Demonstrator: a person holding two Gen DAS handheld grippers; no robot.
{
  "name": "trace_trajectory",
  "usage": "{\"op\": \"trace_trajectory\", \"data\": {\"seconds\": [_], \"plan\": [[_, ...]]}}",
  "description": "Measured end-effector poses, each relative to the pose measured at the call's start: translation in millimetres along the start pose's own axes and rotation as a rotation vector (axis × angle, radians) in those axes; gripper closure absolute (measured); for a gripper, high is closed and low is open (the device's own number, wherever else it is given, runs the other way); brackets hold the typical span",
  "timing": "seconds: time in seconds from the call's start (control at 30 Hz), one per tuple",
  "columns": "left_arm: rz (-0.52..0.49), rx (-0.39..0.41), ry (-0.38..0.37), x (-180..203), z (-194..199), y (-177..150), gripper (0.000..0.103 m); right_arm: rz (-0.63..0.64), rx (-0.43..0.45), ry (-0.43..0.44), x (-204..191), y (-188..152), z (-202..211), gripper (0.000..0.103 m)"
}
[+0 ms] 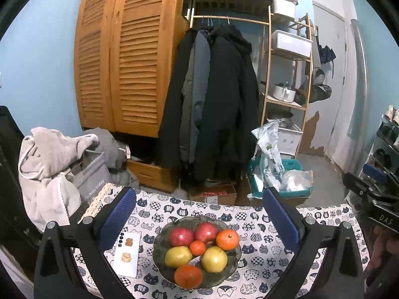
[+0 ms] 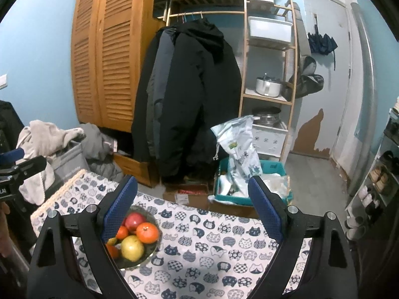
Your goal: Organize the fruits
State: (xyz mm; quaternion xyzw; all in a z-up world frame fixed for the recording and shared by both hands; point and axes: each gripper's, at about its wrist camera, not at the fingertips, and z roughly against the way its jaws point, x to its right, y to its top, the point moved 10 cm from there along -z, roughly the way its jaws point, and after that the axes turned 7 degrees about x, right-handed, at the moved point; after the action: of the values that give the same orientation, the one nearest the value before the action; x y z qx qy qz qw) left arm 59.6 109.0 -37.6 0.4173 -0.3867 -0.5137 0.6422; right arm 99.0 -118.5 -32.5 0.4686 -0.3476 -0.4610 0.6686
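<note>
A dark glass bowl (image 1: 159,261) sits on the cat-print tablecloth (image 1: 261,226) and holds several fruits: two red apples (image 1: 181,236), two yellow pears (image 1: 214,259), and three oranges (image 1: 227,239). My left gripper (image 1: 199,196) is open and empty, raised above and behind the bowl. My right gripper (image 2: 193,186) is open and empty, to the right of the bowl (image 2: 152,249); its left finger (image 2: 119,209) hides part of the fruit. An orange (image 2: 147,232) and a pear (image 2: 132,248) show there.
A white phone (image 1: 127,254) with stickers lies left of the bowl. A laundry basket with clothes (image 1: 62,164) stands at the table's left. Behind are a wooden wardrobe (image 1: 129,57), hanging coats (image 1: 212,99), a shelf rack (image 1: 286,74) and a teal crate (image 1: 279,182).
</note>
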Motion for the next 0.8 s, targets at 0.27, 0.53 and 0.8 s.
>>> {"op": "trace_trajectory", "data": {"seconds": [0.27,0.53,0.8], "plan": [[-0.005,0.016,0.007,0.8,2.8,2.3,0.001,0.012,-0.001,-0.002,-0.2,-2.1,-0.8,0.014],[-0.007,0.017,0.009,0.0,4.0,2.6,0.001,0.027,-0.001,-0.006,-1.6,-3.4,-0.3,0.014],[-0.014,0.009,0.013,0.3,4.3,4.0,0.001,0.028,-0.001,-0.004,-1.8,-2.9,0.0,0.014]]}}
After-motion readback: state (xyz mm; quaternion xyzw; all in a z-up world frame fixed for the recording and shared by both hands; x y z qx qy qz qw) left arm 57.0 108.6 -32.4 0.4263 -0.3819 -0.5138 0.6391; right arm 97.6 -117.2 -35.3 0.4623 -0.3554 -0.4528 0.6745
